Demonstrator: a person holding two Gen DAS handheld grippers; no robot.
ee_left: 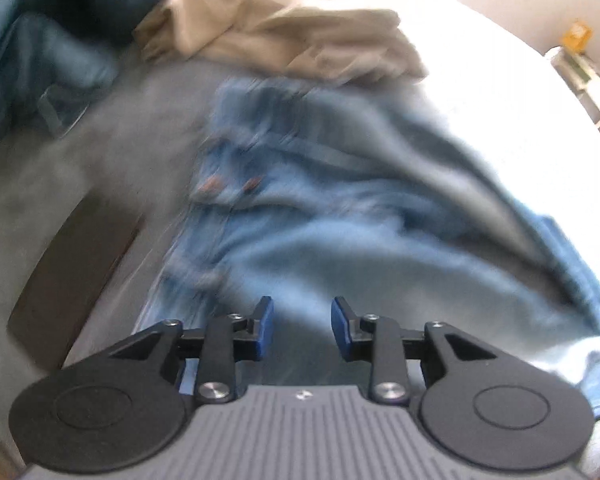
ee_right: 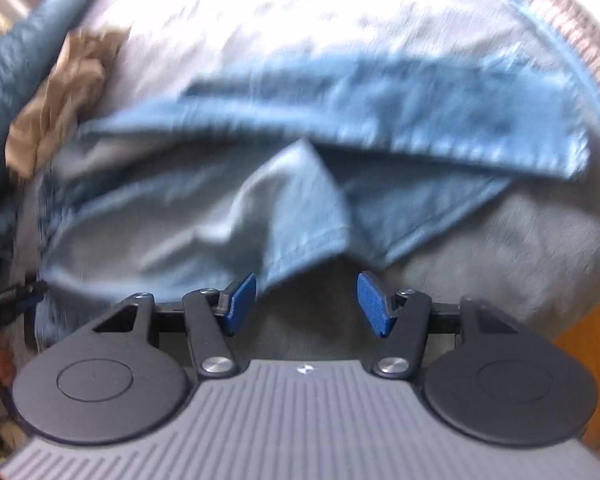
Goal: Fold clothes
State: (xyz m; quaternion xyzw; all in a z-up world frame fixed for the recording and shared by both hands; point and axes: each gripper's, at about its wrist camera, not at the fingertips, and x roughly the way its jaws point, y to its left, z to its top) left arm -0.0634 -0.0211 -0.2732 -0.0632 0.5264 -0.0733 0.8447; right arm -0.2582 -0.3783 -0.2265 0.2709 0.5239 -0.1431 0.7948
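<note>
Light blue jeans [ee_left: 340,220] lie crumpled across a grey bed cover [ee_left: 80,160], with the waistband and two copper buttons toward the left. My left gripper [ee_left: 302,312] hangs just above the denim, open, with nothing between its blue pads. In the right wrist view the jeans [ee_right: 300,120] spread across the middle, a folded corner pointing down toward my right gripper [ee_right: 306,288]. That gripper is open over the bare grey cover [ee_right: 520,248]; its left pad sits at the denim's edge and grips nothing. Both views are motion-blurred.
A beige garment [ee_left: 300,36] lies bunched beyond the jeans, also visible at the left [ee_right: 60,96]. Teal bedding [ee_left: 40,60] fills the far left. A dark flat rectangular object [ee_left: 76,272] rests on the cover left of the jeans. An orange surface [ee_right: 592,360] borders the bed's right edge.
</note>
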